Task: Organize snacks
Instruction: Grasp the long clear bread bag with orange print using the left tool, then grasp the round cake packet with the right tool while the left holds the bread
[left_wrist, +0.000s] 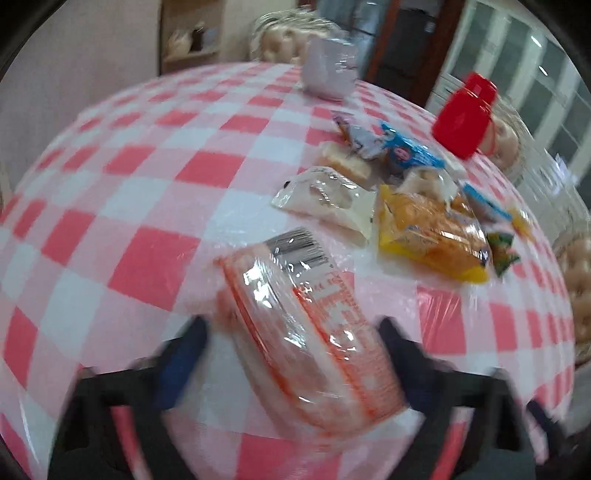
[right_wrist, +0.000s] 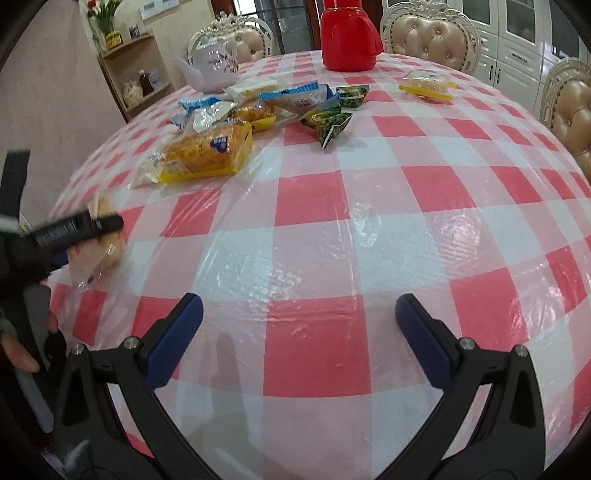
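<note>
A: What is registered at the left gripper (left_wrist: 291, 354)?

B: In the left wrist view, a clear-wrapped orange-printed snack packet (left_wrist: 310, 332) is seen at lower centre of the frame, lying between the two blue-padded jaws. The right-hand pad appears to be against the wrapper; a narrow gap is visible at the left-hand pad, so a firm pinch cannot be told. The frame is blurred. In the right wrist view, the same gripper (right_wrist: 74, 230) is seen at the left edge, with the packet (right_wrist: 99, 243) beneath it, near the edge of the tabletop (right_wrist: 332, 206).

A: And the right gripper (right_wrist: 299, 321)?

B: Its jaws are spread wide at lower centre of the right wrist view. Nothing is held between them; only the red-and-white checked cloth under clear film is seen there.

A: Where are the remaining snacks located?

B: A cluster is shown at upper left of the right wrist view: a yellow-wrapped cake pack (right_wrist: 207, 151) nearest the camera, blue-and-white packets (right_wrist: 295, 94) behind it, and green triangular packets (right_wrist: 332, 118) to the right of these. A single yellow-trimmed pack (right_wrist: 426, 86) lies apart at upper right.

A: Other items?

B: A white teapot (right_wrist: 214, 66) stands behind the cluster, and a red flask (right_wrist: 349, 35) is placed at top centre. Padded chairs (right_wrist: 432, 37) are set around the far side.
</note>
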